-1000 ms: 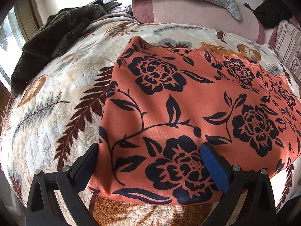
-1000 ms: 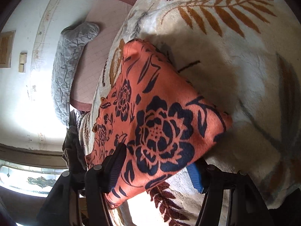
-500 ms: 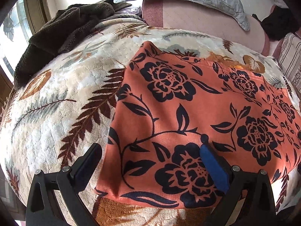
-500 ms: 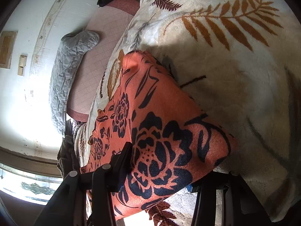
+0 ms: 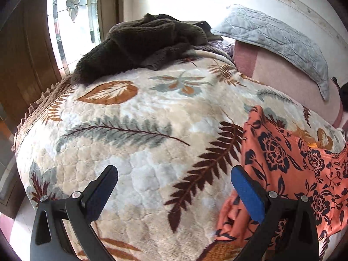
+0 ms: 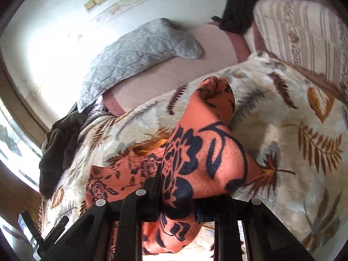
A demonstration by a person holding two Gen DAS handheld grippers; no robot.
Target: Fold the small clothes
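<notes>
Leaf-print blanket (image 5: 134, 117) under orange floral garment (image 6: 202, 152), pinched in right hand-held gripper (image 6: 180, 204); left hand-held gripper (image 5: 174, 191) wide, alongside.

The small garment (image 5: 289, 169) is orange-coral with dark navy roses and vines; the bedspread (image 5: 139, 134) is cream with brown, rust and grey-green fern leaves; the fleece (image 5: 139, 43) is dark brown; the quilted pillow (image 5: 280, 37) is pale grey-blue; the striped cushion (image 6: 304, 34) is beige.
</notes>
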